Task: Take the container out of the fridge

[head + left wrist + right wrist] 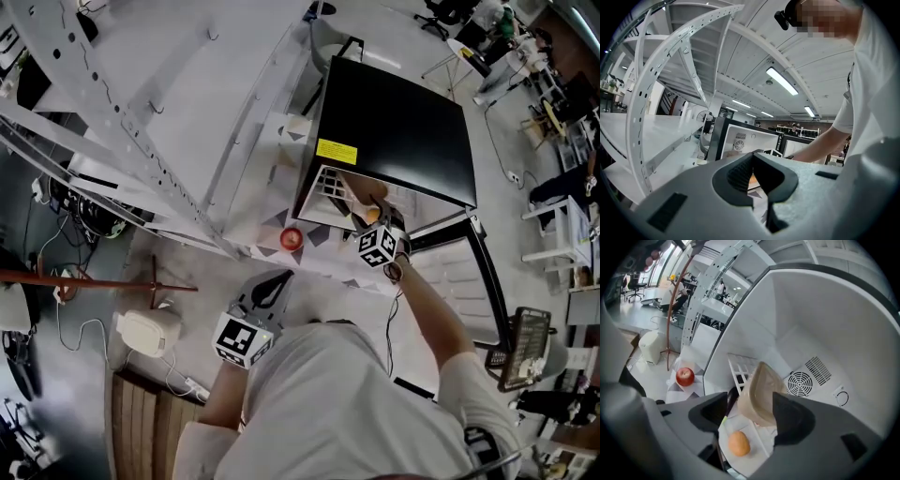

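The black mini fridge (403,122) stands open, its white inside (811,324) filling the right gripper view. A translucent beige container (759,380) sits tilted on the fridge's wire shelf (740,369). My right gripper (751,401) reaches into the fridge (366,221) with its jaws open on either side of the container; the pads do not press on it. An orange (738,443) lies on the shelf below the jaws. My left gripper (278,278) is outside, in front of the fridge, shut and empty (753,157).
A red apple (292,238) rests on the patterned mat left of the fridge. The fridge door (469,272) hangs open at the right. A white perforated metal rack (112,141) runs along the left. A white appliance (150,330) and cables lie on the floor.
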Action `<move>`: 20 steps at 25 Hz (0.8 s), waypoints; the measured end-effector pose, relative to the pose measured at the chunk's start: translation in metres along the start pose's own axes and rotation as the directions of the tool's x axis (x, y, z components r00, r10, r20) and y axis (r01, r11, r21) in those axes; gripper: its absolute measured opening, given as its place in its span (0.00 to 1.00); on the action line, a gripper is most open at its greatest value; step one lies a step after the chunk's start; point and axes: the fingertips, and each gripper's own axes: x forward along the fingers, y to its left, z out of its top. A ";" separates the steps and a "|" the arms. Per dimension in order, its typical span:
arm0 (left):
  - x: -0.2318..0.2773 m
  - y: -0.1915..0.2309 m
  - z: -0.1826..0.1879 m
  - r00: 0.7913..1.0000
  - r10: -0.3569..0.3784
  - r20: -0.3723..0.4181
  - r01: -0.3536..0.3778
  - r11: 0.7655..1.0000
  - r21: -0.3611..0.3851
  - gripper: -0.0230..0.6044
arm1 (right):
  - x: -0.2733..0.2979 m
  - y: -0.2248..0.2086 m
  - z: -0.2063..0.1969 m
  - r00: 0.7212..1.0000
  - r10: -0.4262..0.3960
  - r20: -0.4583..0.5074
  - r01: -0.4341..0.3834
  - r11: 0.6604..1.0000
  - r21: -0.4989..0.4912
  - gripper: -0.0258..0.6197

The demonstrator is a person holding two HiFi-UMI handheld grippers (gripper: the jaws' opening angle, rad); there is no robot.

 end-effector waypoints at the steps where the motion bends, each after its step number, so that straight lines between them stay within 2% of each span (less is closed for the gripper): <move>1: -0.002 0.002 0.000 1.000 0.005 -0.001 -0.005 1.000 -0.001 0.04 | 0.006 -0.001 -0.002 1.000 -0.004 -0.015 0.004 1.000 -0.013 0.52; 8: -0.012 0.016 -0.001 0.999 0.036 -0.008 -0.036 0.999 -0.011 0.04 | 0.038 -0.005 -0.018 0.993 -0.046 -0.112 0.031 0.990 -0.135 0.58; 13: -0.017 0.021 -0.002 0.999 0.044 -0.013 -0.044 0.999 -0.017 0.04 | 0.043 -0.008 -0.022 0.989 -0.088 -0.121 0.060 0.975 -0.212 0.52; 16: -0.019 0.023 -0.003 0.999 0.041 -0.018 -0.041 0.999 -0.016 0.04 | 0.041 -0.007 -0.020 0.990 -0.087 -0.114 0.061 0.975 -0.214 0.50; 20: -0.020 0.024 -0.002 1.000 0.023 -0.021 -0.024 1.000 -0.016 0.04 | 0.030 -0.006 -0.014 0.993 -0.081 -0.086 0.066 0.984 -0.168 0.48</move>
